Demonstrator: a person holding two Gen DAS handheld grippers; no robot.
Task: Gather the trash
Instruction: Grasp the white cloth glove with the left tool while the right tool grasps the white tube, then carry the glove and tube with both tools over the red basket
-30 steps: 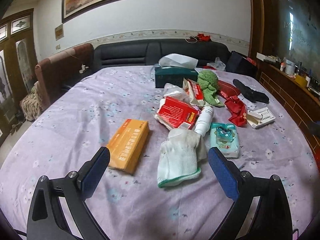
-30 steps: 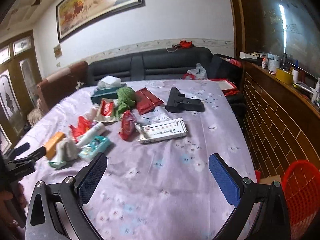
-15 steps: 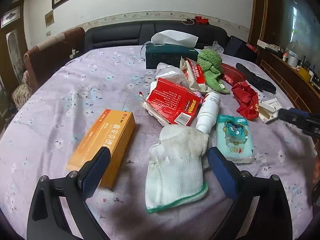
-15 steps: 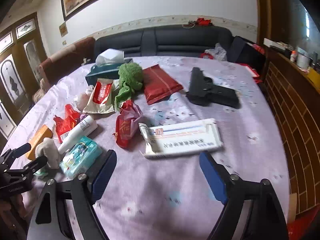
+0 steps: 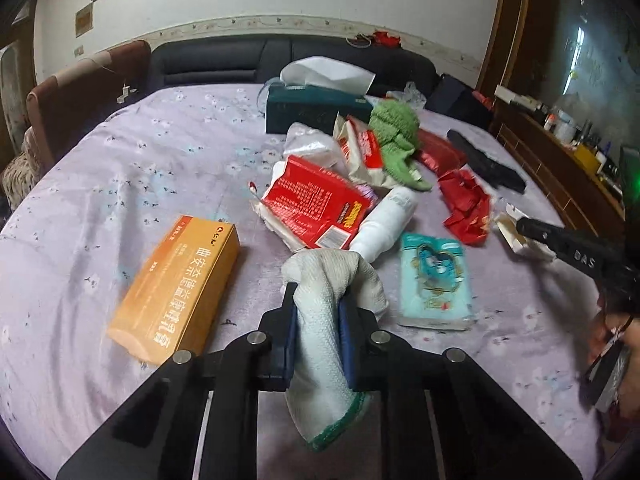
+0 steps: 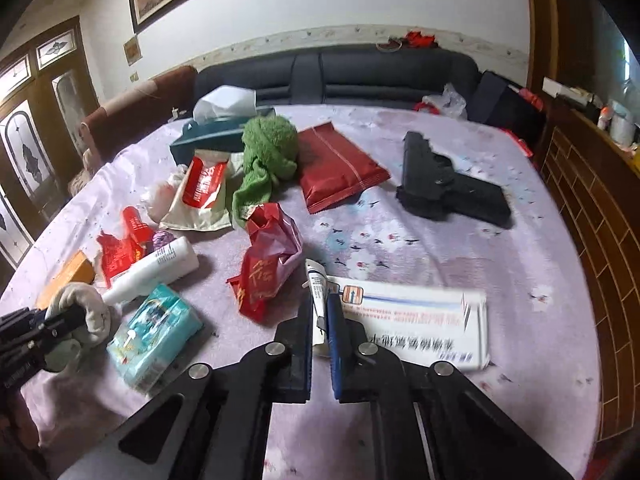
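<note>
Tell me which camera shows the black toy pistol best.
Right wrist view: the black toy pistol lies whole and unobstructed on the purple cloth. Left wrist view shows it only small, foreshortened, far back at the right.

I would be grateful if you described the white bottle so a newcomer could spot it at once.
On the lilac tablecloth, look left of the crumpled red bag. The white bottle lies on its side beside the teal tissue pack, the only smooth white cylinder there.

left wrist: close, downward-forward | right wrist: same | shared: table [image 5: 120,168] clutter
</note>
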